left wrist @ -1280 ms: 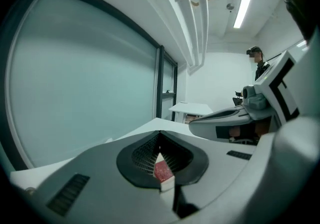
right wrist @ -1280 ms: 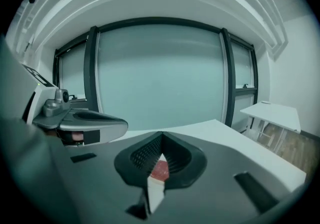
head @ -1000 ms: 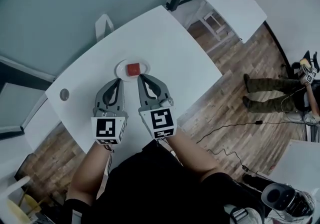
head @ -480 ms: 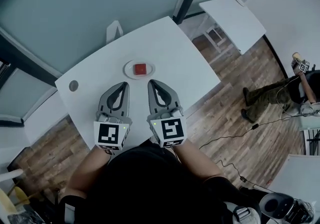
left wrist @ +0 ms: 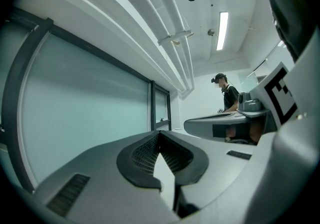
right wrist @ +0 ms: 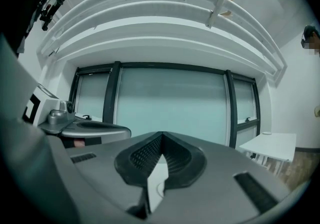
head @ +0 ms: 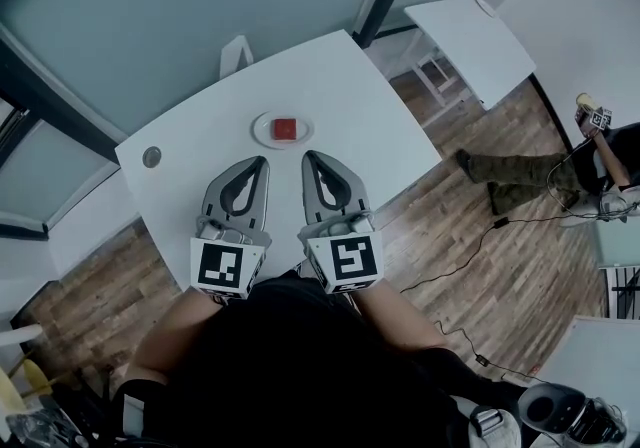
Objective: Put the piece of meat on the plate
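While the white table [head: 370, 106] fills the middle of the head view, almost nothing on it seems left to do: as I judge it, the task's goal is already met.

Next in size are the two grippers. The left gripper [head: 261, 163] and the right gripper [head: 309, 157] are held side by side above the near part of the table, in front of the person's chest. Both point away from the body toward the far edge. Each has its jaws brought together, tip against tip, with nothing between them. The left gripper view and the right gripper view both show the dark ribbed pads [left wrist: 144, 154] meeting at a point. Beyond them are only a glazed wall and the ceiling, not the table top. Neither gripper carries anything.

Smaller is the plate [head: 260, 129], white and round, standing near the middle of the table. About at its centre lies the piece of meat [head: 285, 127], a small red square block, flat and wholly within the rim.

The meat lies beyond both pairs of fingertips and apart from them, roughly on the line that runs out between the two grippers, about midway between one tip and the other. No pad touches the meat or the plate. What remains, as far as I can judge, is no more than drawing the grippers clear; no further placing seems called for.
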Demonstrator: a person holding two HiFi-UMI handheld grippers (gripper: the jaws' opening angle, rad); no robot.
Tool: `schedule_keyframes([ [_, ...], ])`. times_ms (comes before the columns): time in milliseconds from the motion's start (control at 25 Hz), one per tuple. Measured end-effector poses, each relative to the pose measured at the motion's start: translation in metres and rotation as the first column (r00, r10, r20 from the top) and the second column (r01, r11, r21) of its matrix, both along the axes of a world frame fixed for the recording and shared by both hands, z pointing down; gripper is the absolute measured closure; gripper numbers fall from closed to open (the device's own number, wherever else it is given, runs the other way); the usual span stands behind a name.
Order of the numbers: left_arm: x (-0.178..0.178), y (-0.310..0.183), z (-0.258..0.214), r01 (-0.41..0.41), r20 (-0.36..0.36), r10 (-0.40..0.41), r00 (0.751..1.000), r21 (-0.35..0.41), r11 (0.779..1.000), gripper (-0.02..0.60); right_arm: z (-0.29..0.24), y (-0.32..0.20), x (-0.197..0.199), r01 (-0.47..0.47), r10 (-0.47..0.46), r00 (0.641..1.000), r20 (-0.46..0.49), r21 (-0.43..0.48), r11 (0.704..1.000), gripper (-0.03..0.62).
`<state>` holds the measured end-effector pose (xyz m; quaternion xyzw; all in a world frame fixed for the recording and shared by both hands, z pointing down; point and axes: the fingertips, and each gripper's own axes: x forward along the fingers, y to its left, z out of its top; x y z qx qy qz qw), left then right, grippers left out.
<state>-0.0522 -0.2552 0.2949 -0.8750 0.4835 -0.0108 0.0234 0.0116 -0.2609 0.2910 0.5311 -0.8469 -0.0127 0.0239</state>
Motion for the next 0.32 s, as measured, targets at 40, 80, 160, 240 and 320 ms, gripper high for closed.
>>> schedule_keyframes([
  [40, -0.001, 0.002, -0.002, 0.001, -0.001, -0.001, 1.0, 0.007, 1.0, 0.578, -0.002, 0.003, -0.002, 0.0, 0.0, 1.0, 0.001, 0.004, 1.0, 0.591],
  [80, -0.002, 0.005, -0.004, 0.0, -0.002, 0.0, 1.0, 0.01, 1.0, 0.578, -0.004, 0.006, -0.003, 0.002, -0.003, 1.0, 0.003, 0.01, 1.0, 0.591],
  [160, -0.001, 0.01, -0.006, -0.005, -0.001, 0.005, 1.0, 0.008, 1.0, 0.578, -0.006, 0.011, -0.005, 0.007, -0.007, 1.0, -0.001, 0.018, 1.0, 0.591],
  [240, 0.0, 0.012, -0.007, -0.007, -0.004, 0.007, 1.0, 0.015, 1.0, 0.578, -0.005, 0.014, -0.004, 0.006, -0.006, 1.0, -0.006, 0.019, 1.0, 0.591],
  [320, 0.001, 0.015, -0.008, -0.005, -0.009, 0.005, 1.0, 0.022, 1.0, 0.578, -0.005, 0.016, -0.001, 0.003, -0.003, 1.0, -0.006, 0.019, 1.0, 0.591],
])
